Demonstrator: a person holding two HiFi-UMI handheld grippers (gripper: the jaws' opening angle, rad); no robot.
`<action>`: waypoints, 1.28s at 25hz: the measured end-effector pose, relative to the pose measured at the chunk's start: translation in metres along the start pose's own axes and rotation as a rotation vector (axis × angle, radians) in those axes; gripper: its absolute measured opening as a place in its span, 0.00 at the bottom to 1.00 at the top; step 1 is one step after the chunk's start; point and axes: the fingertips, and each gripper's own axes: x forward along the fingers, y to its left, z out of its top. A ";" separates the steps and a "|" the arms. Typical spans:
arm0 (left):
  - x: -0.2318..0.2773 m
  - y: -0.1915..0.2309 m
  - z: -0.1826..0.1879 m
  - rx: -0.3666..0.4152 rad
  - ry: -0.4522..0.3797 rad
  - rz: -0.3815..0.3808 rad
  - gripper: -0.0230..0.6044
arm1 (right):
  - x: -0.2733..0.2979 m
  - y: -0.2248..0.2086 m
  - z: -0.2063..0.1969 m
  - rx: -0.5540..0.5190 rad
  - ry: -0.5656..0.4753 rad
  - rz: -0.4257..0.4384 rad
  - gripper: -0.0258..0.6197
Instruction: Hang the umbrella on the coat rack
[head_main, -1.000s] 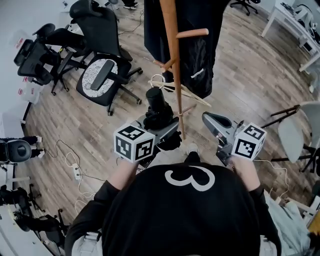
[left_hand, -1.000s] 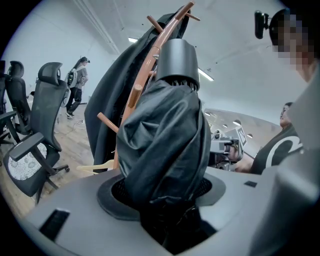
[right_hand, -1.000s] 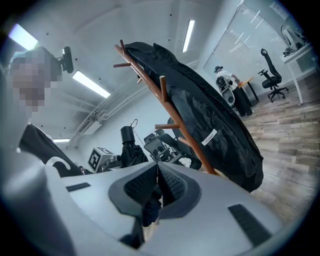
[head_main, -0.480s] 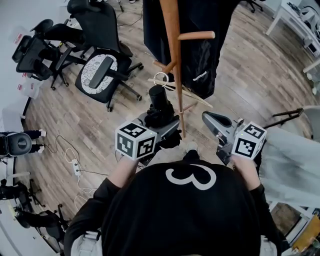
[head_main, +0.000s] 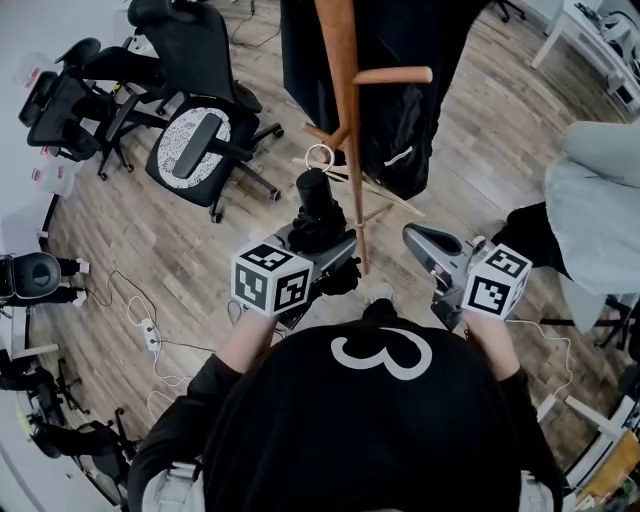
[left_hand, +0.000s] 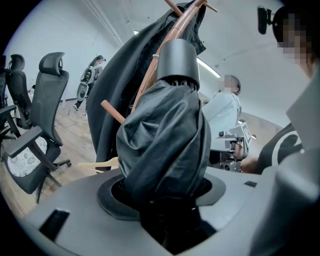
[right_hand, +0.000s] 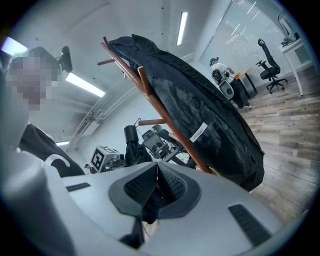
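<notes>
Folded umbrella is clamped by its cloth bundle in the left gripper, handle up, just beside the coat rack, not hung; right gripper is closed, apparently empty; light, squashy, slippery cloth is judged, so the stiff handle or wrist loop is preferred.

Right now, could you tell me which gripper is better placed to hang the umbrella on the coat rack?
Left. The left gripper is shut on the folded umbrella, handle up beside the coat rack; the right gripper is shut, empty, off to the side.
</notes>
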 end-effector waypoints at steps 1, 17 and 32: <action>0.002 0.001 0.000 -0.002 0.002 0.001 0.46 | 0.000 -0.002 0.001 0.002 0.001 0.002 0.08; 0.025 0.015 0.002 -0.007 0.027 0.003 0.46 | 0.002 -0.020 0.004 0.032 -0.006 0.001 0.08; 0.050 0.034 -0.001 -0.012 0.064 0.013 0.46 | -0.004 -0.031 0.001 0.054 -0.025 -0.038 0.08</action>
